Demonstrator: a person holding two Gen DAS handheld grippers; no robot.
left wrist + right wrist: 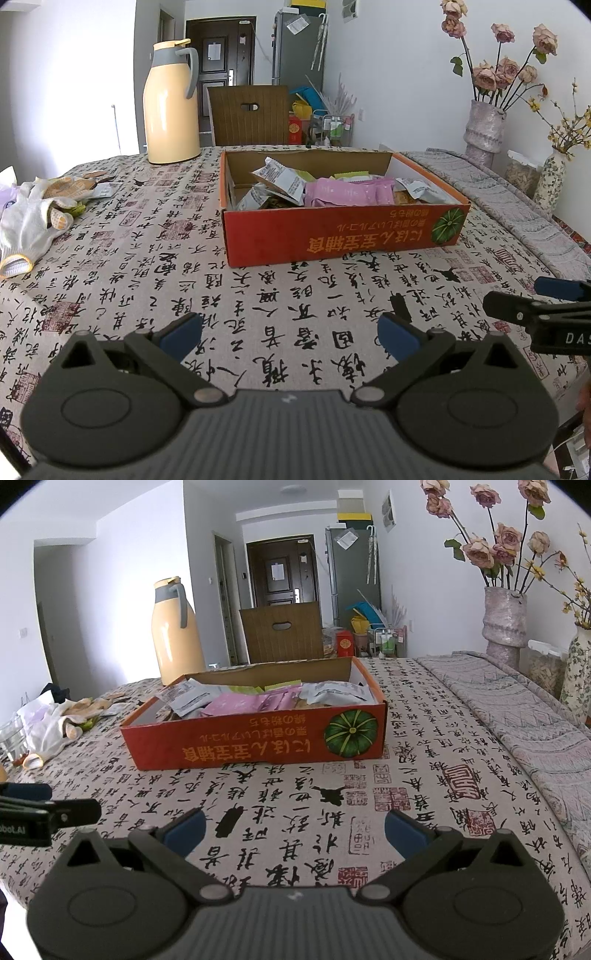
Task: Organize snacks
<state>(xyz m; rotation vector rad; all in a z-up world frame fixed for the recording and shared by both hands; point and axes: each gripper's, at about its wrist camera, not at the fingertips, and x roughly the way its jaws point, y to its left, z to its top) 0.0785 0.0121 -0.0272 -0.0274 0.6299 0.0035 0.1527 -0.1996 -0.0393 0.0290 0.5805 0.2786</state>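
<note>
**Both claws wait before the snack box**

The shallow red cardboard box with a green pumpkin print (343, 232) stands on the table with the calligraphy-print cloth (147, 273), straight ahead of both claws and well apart from them. Its long side faces them. Inside lie pink packets (347, 192) and grey-white packets (284, 179) (loosely heaped, some tilted). The left claw (290, 334) and the right claw (293, 827) are both spread apart and empty; neither looks clearly nearer.
</note>
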